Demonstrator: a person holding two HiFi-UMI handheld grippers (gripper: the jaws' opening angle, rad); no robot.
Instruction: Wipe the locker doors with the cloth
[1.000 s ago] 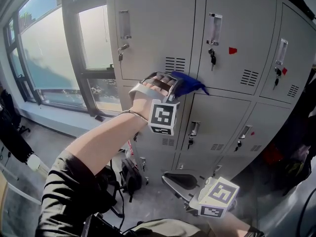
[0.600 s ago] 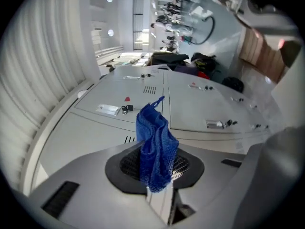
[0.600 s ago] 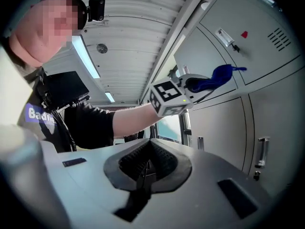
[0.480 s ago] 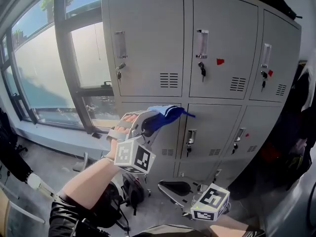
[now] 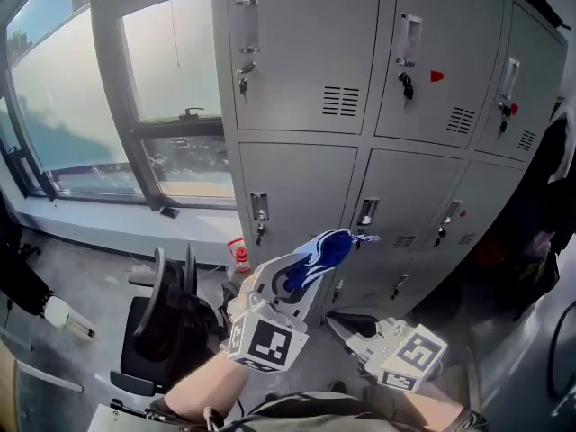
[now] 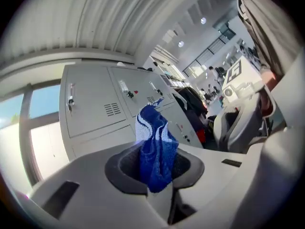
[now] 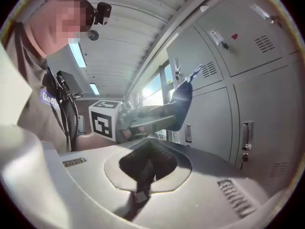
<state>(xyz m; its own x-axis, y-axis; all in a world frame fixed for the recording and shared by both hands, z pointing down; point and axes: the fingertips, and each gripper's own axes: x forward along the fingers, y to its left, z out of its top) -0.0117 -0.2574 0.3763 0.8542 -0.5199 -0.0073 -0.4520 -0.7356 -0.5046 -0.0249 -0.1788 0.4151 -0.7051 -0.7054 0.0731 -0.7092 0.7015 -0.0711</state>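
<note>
**Plainly Off the Doors: Cloth Held in the Left Fingers**

Seen from the head view, the left gripper (image 5: 304, 275) sat low in front of the grey locker doors (image 5: 297, 183). Its fingers were clamped on a blue-and-white cloth (image 5: 322, 252), which stood up past their tips. The cloth hung in the air before the lower row of doors and touched none of them. The right gripper (image 5: 340, 320) was lower and to the right, near the left one but apart from it.

Room to move lay mostly leftward. Bare floor (image 5: 81, 277) ran under the window (image 5: 171, 52), whose frame met the left edge of the locker bank. A black office chair (image 5: 166, 318) stood just left of the left gripper. Dark clothing (image 5: 540, 214) hung at the bank's right edge and crowded that side.

The left gripper view showed the grip itself, with the cloth pinched between the pads and open air between it and the doors. It also showed a long room with ceiling lights (image 6: 180, 44) past the lockers, which the head view missed.

The right gripper view showed its own fingers pressed together with nothing between them. Beyond them were the left gripper's marker cube (image 7: 106, 118), the cloth dark against window glare, and the person's torso at the left.
</note>
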